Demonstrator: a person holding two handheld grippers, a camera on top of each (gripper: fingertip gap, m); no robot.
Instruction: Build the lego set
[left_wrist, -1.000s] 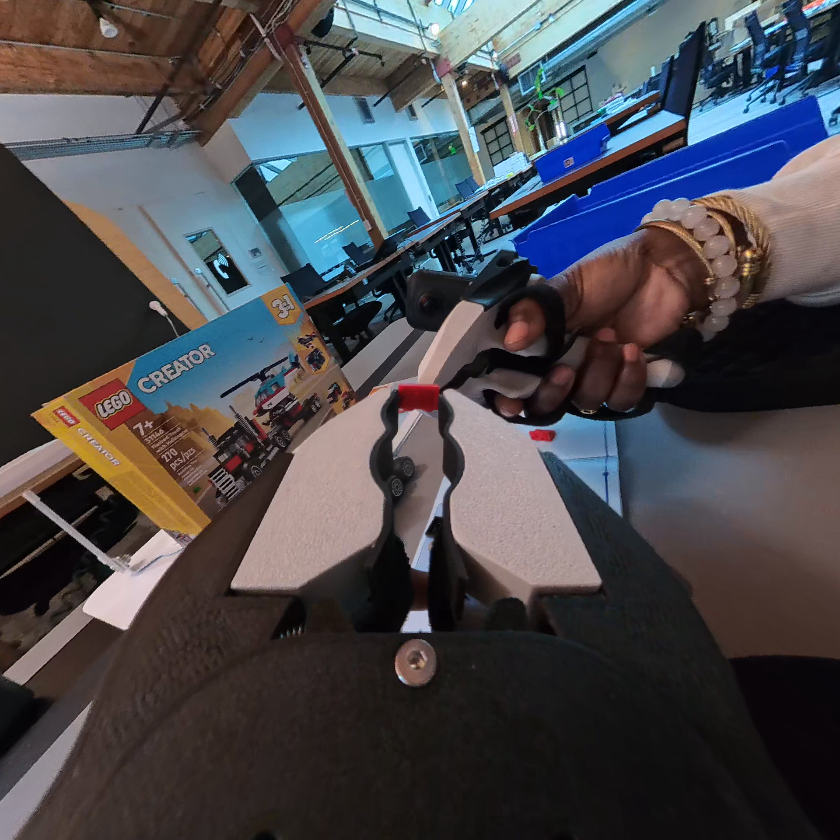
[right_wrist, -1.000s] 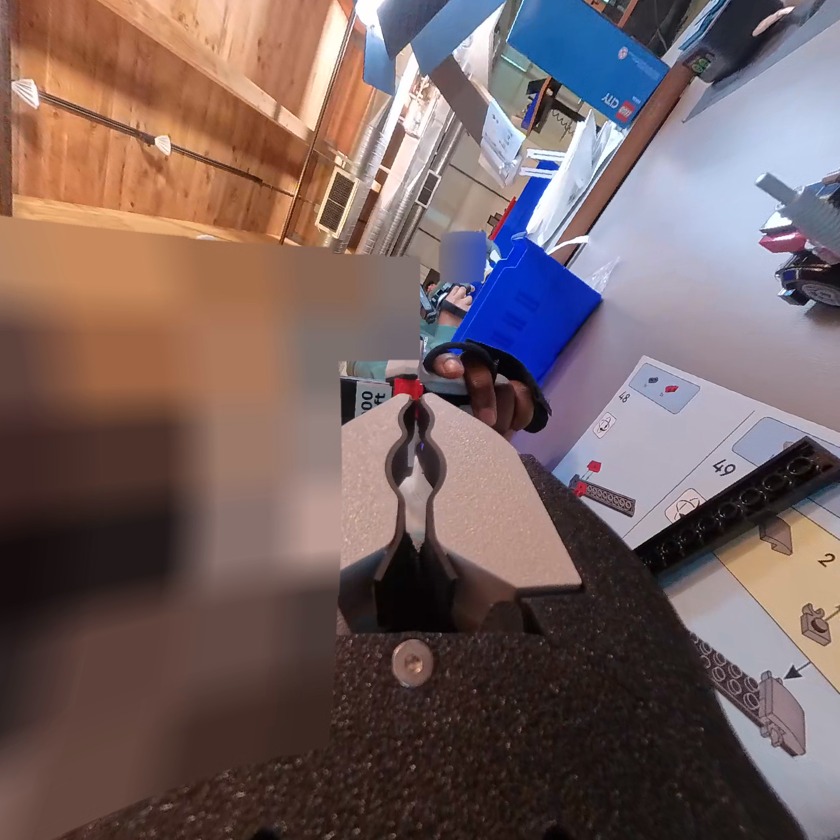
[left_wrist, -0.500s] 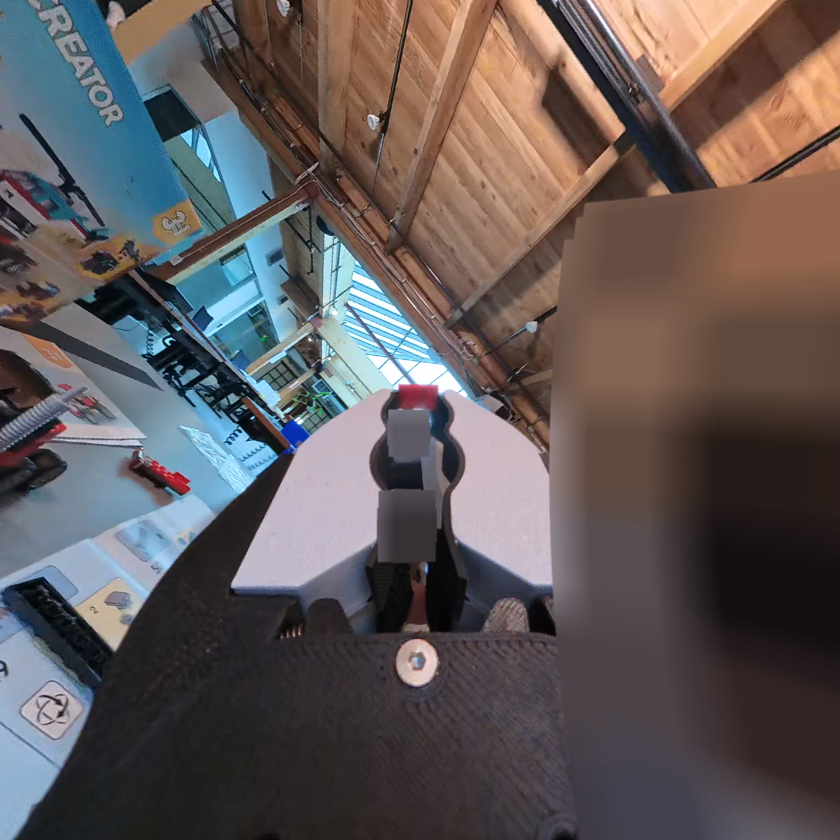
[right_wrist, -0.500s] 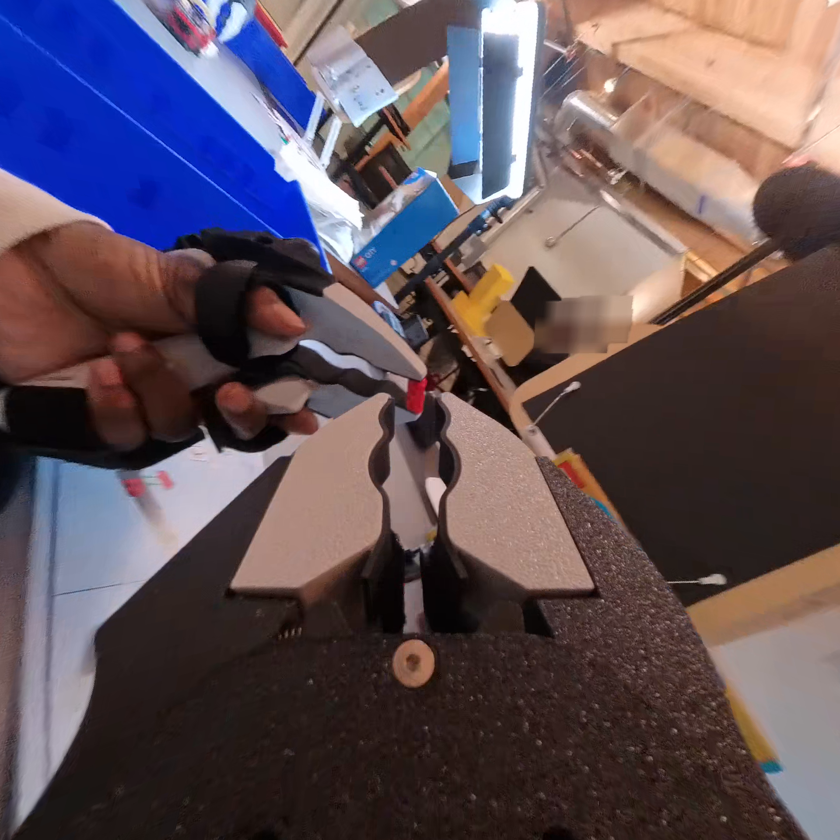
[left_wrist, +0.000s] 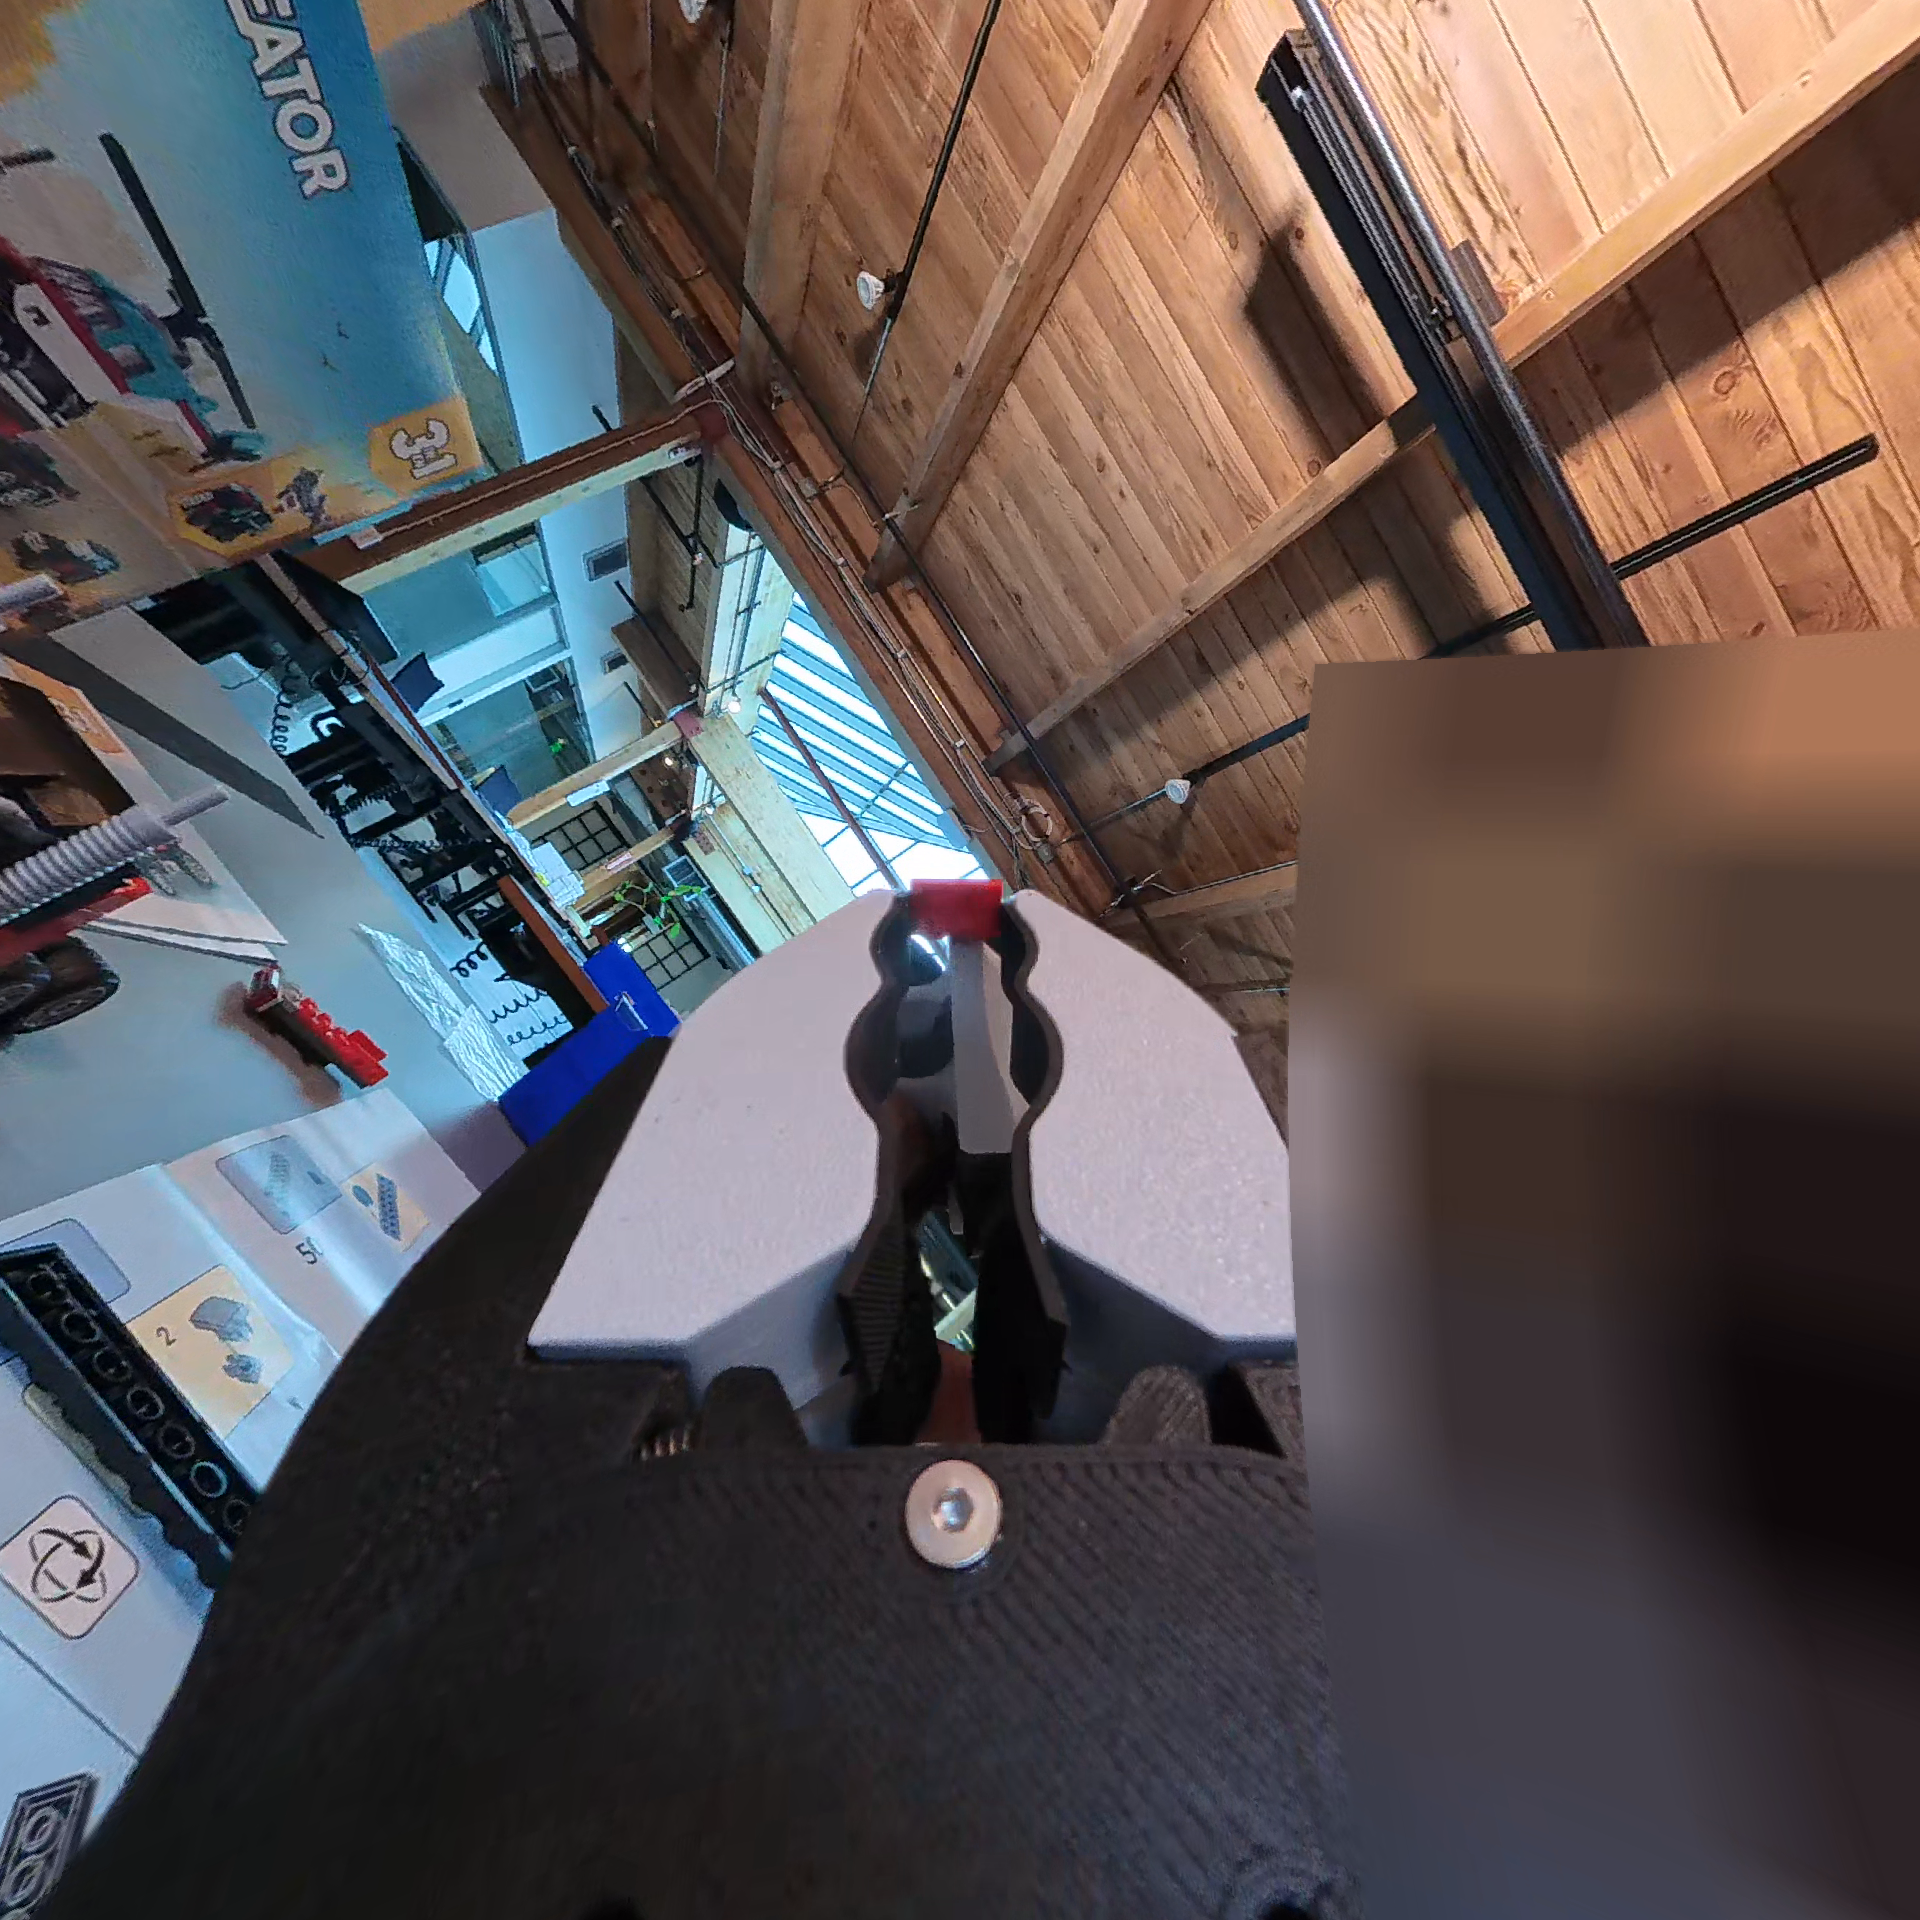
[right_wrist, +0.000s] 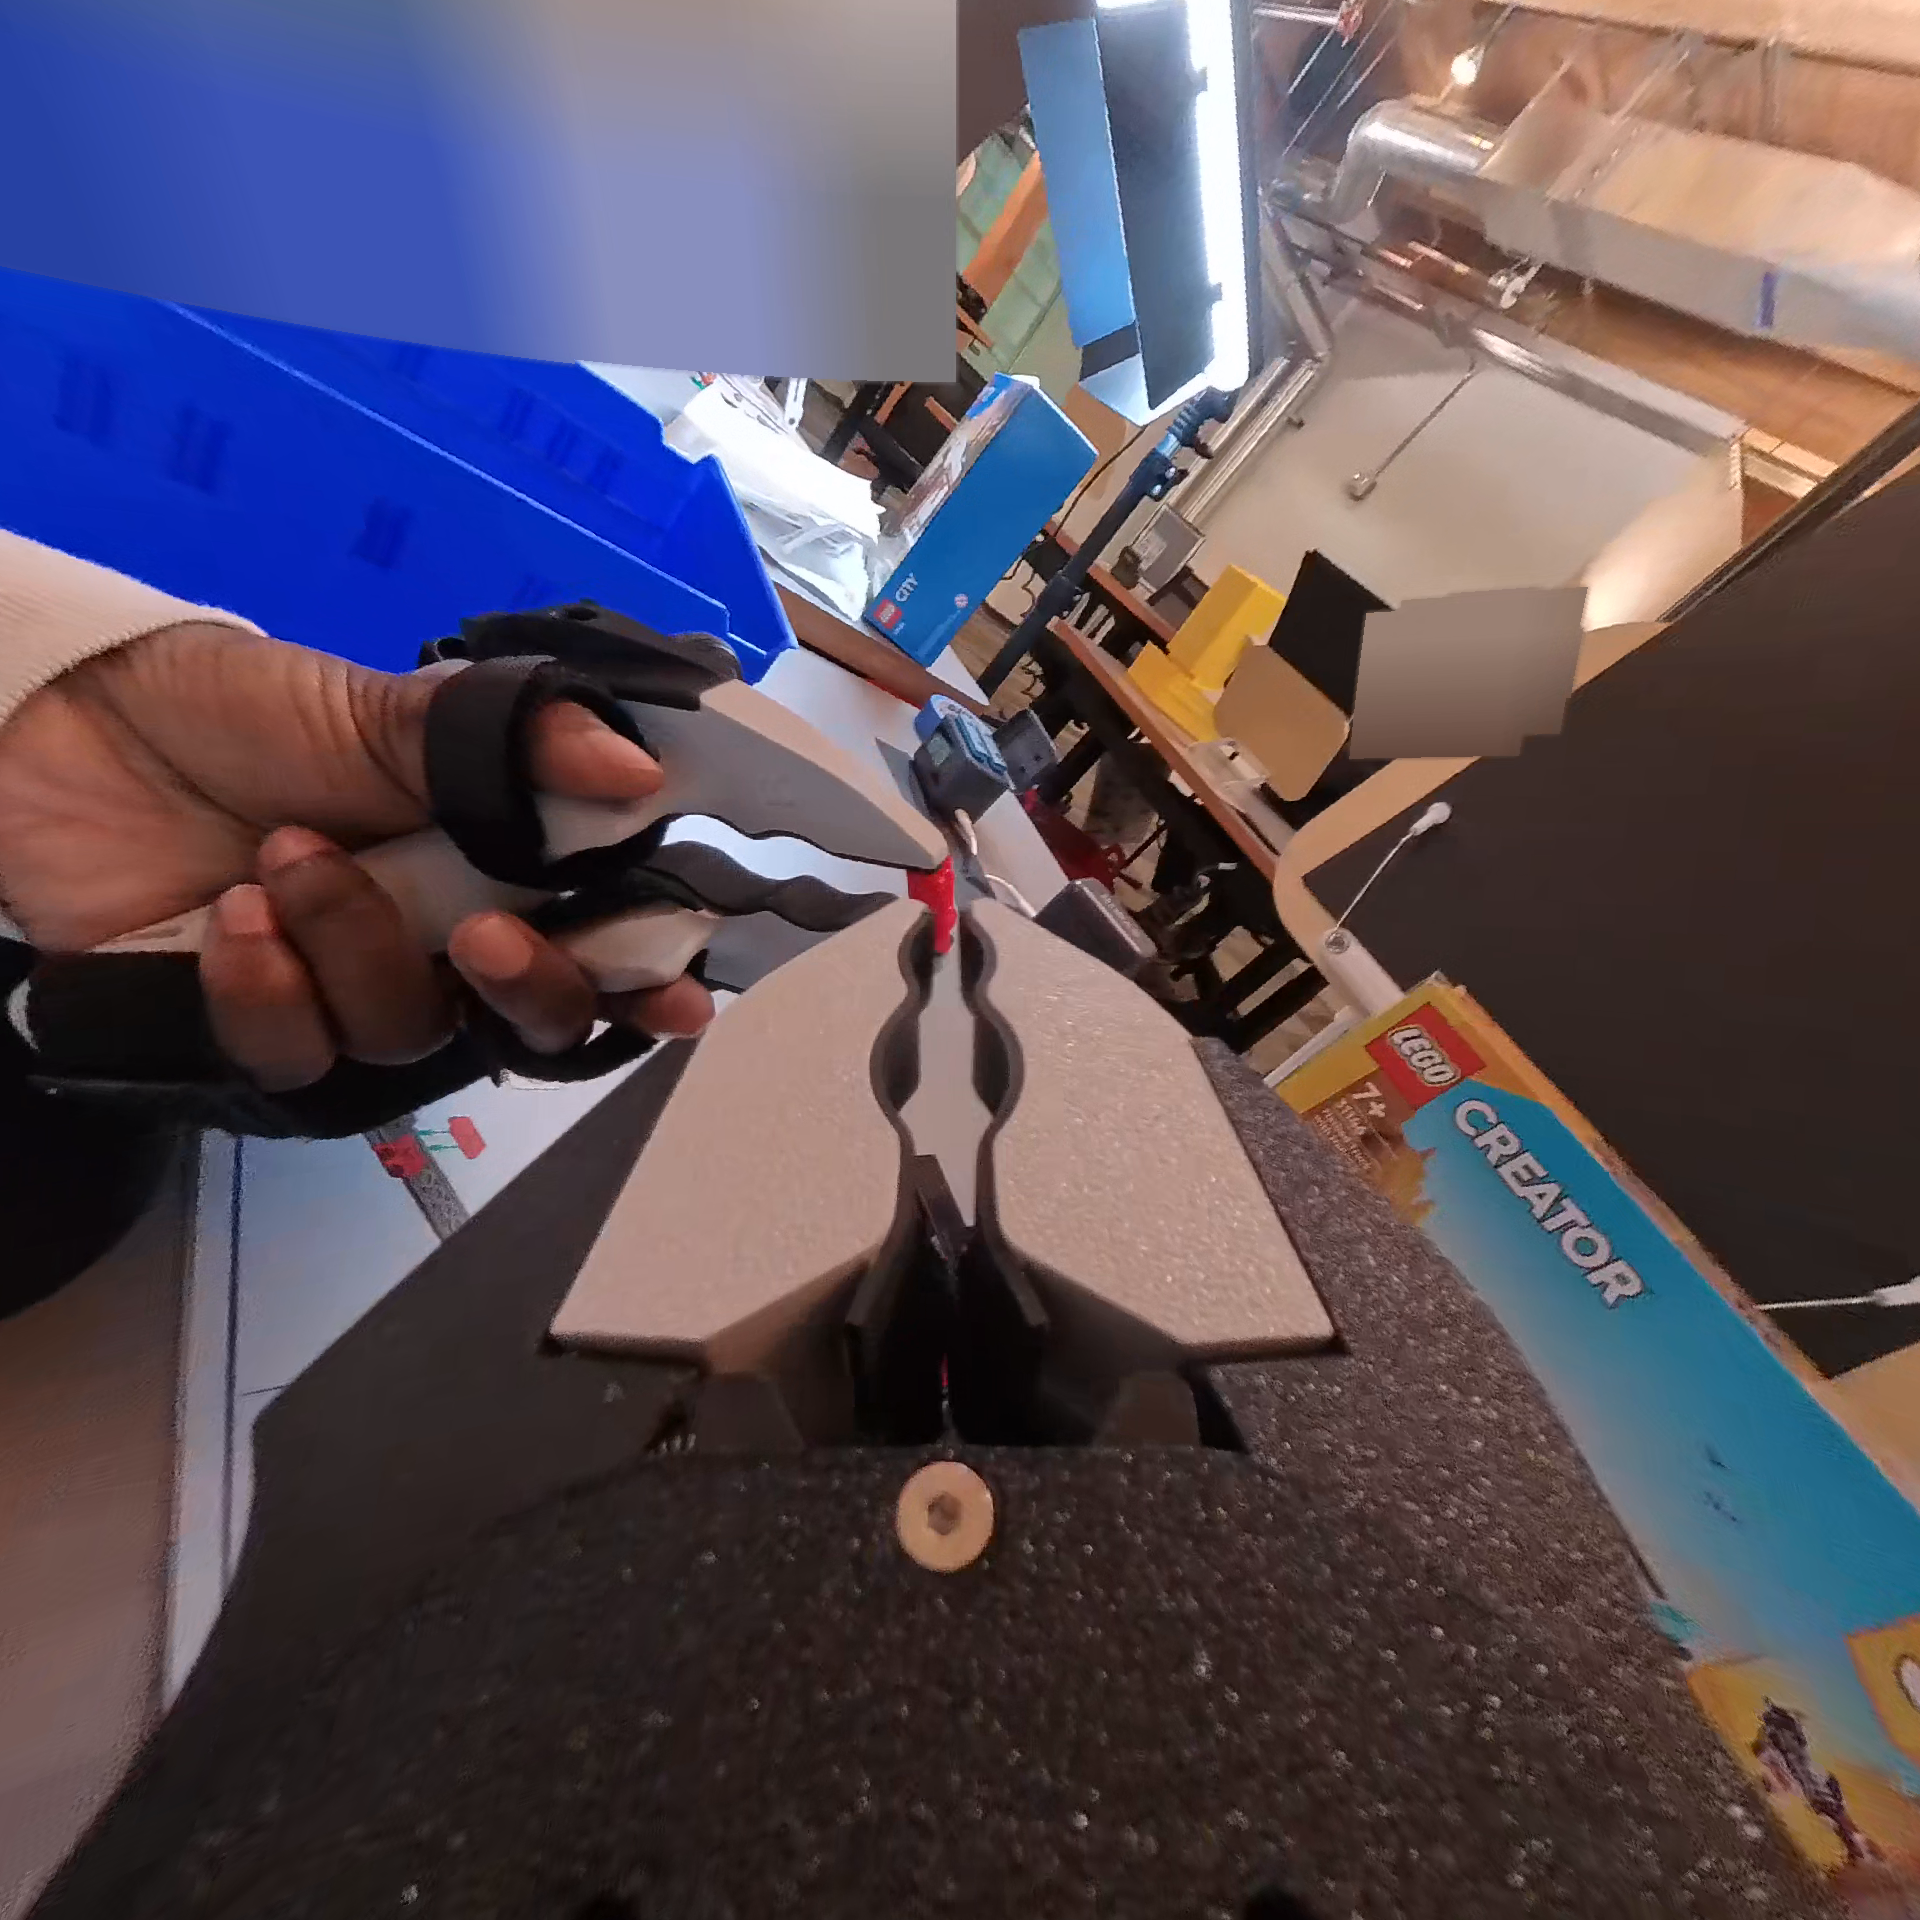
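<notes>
The left gripper (left_wrist: 956, 906) is pinching a small red lego piece (left_wrist: 956, 904) at the very tips of its jaws, which are standing narrow around it. In the right wrist view the right gripper (right_wrist: 943, 920) is closing its own nearly shut jaws on the same red piece (right_wrist: 935, 902), meeting the left gripper (right_wrist: 914, 868) tip to tip, so the one piece is sitting between two pairs of jaws in the air above the worktop (left_wrist: 187, 1049). A person's hand (right_wrist: 260, 842) is squeezing the left gripper's handle. Below, one open instruction booklet (left_wrist: 208, 1340) is lying on the worktop with one long black holed beam (left_wrist: 114, 1392) resting across it. Farther off, one small red assembly (left_wrist: 312, 1029) is lying beside a partly built vehicle (left_wrist: 52, 935). One lego box (right_wrist: 1621, 1382) is standing behind, and two blue bins (right_wrist: 343, 488) are sitting beyond the hand.
</notes>
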